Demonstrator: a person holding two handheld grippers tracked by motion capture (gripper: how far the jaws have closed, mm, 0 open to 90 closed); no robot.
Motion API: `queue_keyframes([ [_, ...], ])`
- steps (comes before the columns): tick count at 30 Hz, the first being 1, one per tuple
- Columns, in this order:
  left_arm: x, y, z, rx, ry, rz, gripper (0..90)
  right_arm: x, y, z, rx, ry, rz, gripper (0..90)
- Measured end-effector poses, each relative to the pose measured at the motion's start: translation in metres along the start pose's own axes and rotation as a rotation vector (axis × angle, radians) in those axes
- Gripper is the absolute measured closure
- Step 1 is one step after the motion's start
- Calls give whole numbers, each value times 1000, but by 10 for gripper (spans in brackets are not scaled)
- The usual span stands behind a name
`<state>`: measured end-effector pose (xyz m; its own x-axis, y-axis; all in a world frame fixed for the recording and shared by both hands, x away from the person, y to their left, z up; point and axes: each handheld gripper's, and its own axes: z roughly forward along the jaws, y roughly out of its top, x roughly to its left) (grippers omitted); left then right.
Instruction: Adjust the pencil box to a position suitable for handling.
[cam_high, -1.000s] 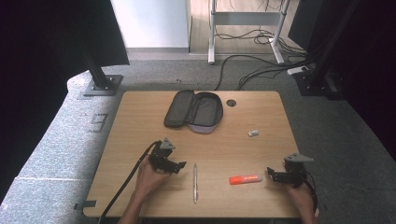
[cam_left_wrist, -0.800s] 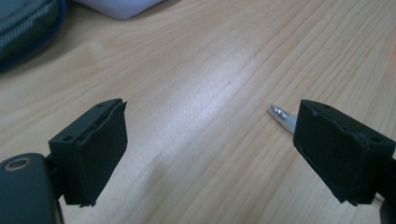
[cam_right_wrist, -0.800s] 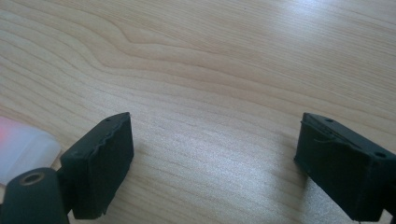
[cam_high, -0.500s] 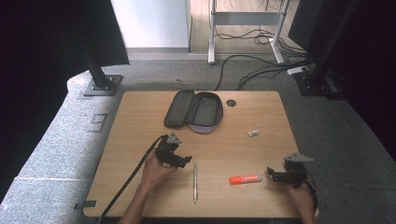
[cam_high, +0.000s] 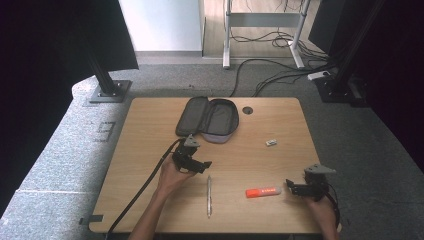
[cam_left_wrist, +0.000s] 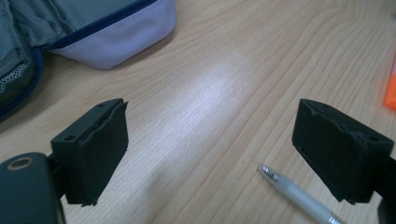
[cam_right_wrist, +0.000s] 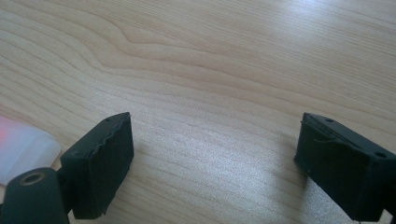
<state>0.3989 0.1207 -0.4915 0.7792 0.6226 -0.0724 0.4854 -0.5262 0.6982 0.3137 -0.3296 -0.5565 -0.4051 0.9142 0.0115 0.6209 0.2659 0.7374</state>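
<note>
a wooden tabletop (cam_high: 150, 130) carries an unzipped grey pencil case (cam_high: 207, 119) lying open toward the far side, its pale lilac edge facing the person; the left claw (cam_high: 199, 165) sits just in front of the case, held by the left hand (cam_high: 172, 175), its jaws spread wide with nothing between them; in the left gripper view the tip of a clear pen (cam_left_wrist: 299, 196) lies on the wood near the right jaw, not touching it; from above the pen (cam_high: 209, 195) lies lengthwise toward the near edge; an orange highlighter (cam_high: 263, 192) rests to its right, near the right claw (cam_high: 292, 188), which gapes wide over bare wood, holding nothing; a small white eraser (cam_high: 271, 142) lies well apart, farther back on the right; a dark round hole (cam_high: 247, 109) sits beside the case.
</note>
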Motion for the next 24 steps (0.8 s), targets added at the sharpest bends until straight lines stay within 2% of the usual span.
queue_keyframes([
  [4, 6, 0, 2, 10, 14, -5, 131, 0, 0, 0, 0, 0, 0, 107],
  [7, 7, 4, 3, 20, 33, 14, 133, 0, 0, 0, 0, 0, 0, 107],
  [11, 9, 11, 3, -8, 21, 19, 140, 0, 0, 0, 0, 0, 0, 107],
  [12, 10, 13, 3, -7, 13, 15, 141, 0, 0, 0, 0, 0, 0, 107],
  [15, 11, 19, 6, 7, 27, 37, 142, 0, 0, 0, 0, 1, 0, 107],
  [18, 13, 24, 10, -1, -6, 26, 143, 0, 0, 0, 0, 1, 0, 108],
  [20, 12, 29, 13, 13, 4, 42, 143, 0, 0, 0, 0, 1, 0, 108],
  [24, 13, 37, 21, 16, 10, 31, 168, 0, 0, 0, 0, 2, 0, 109],
])
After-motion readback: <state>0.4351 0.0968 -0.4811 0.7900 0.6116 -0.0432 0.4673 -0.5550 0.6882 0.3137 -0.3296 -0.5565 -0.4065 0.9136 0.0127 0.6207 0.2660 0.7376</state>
